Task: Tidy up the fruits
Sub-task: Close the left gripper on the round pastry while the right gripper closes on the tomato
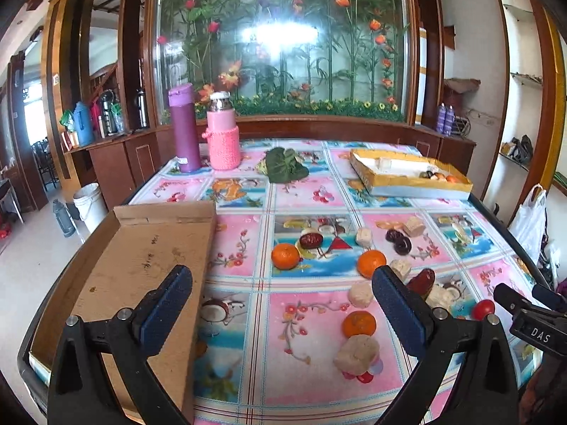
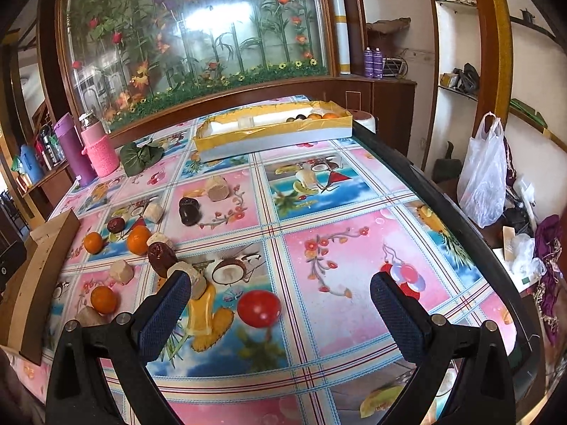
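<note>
Listing what we see: left gripper [image 1: 283, 304] spread wide, empty, above the tablecloth [image 1: 241, 248]; right gripper [image 2: 280, 304] likewise wide apart, empty. Red tomato [image 2: 258, 308] lies between its fingers. Oranges [image 1: 285, 255], dates [image 1: 311, 240] scattered mid-table; brown cardboard tray [image 1: 141, 265] left, yellow box [image 1: 414, 180] far right.

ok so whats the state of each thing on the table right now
left claw: open, empty
right claw: open, empty
cardboard box: open, empty
yellow box: open, a few fruits at one end
tomato: loose on the cloth, between the right claw's fingers
oranges: three, loose on the cloth
purple flask: upright, capped
pink bottle: upright, capped
</note>
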Motion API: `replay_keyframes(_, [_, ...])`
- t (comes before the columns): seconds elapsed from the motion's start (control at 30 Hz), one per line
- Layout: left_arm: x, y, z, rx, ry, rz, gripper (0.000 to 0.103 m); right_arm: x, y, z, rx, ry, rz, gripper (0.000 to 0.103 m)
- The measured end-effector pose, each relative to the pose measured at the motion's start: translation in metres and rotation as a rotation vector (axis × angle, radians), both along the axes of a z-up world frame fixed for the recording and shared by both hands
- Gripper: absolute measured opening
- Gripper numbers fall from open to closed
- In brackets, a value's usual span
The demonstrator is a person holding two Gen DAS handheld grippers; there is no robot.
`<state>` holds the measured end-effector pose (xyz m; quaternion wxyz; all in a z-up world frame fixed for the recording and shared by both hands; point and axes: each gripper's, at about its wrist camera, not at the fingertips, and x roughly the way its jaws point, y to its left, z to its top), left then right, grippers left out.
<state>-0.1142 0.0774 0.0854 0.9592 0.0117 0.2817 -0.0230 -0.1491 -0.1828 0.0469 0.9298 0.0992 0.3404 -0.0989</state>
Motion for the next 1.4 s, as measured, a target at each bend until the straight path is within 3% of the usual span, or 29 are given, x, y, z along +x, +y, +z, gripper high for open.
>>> replay_keyframes(0.43, [0.01, -0.008, -0.024, 0.037, 0.123, -0.027, 0.102, 0.004, 0.006, -0.006, -0.018, 0.03, 0.006, 0.102])
replay_keyframes(0.7, [0.017, -0.006, -0.035, 0.013, 0.182, -0.045, 0.102, 0.007, 0.007, -0.009, -0.012, 0.046, 0.018, 0.102])
replay_keyframes(0.9, [0.019, -0.001, -0.047, -0.041, 0.258, -0.128, 0.102, 0.004, -0.011, -0.007, -0.003, 0.078, 0.037, 0.102])
replay_keyframes(1.07, [0.014, -0.019, -0.058, -0.055, 0.304, -0.243, 0.101, -0.004, -0.025, -0.008, 0.02, 0.105, 0.072, 0.091])
replay_keyframes(1.13, [0.013, -0.026, -0.058, -0.062, 0.313, -0.284, 0.093, -0.004, -0.024, -0.011, 0.024, 0.126, 0.1, 0.081])
replay_keyframes(1.27, [0.016, -0.037, -0.066, -0.056, 0.359, -0.336, 0.071, 0.002, -0.013, -0.017, 0.026, 0.152, 0.158, 0.081])
replay_keyframes(1.33, [0.019, -0.037, -0.069, -0.072, 0.389, -0.342, 0.064, 0.007, -0.009, -0.019, 0.026, 0.169, 0.18, 0.081])
replay_keyframes(1.4, [0.024, -0.037, -0.072, -0.092, 0.412, -0.339, 0.063, 0.015, -0.005, -0.024, 0.018, 0.198, 0.197, 0.08])
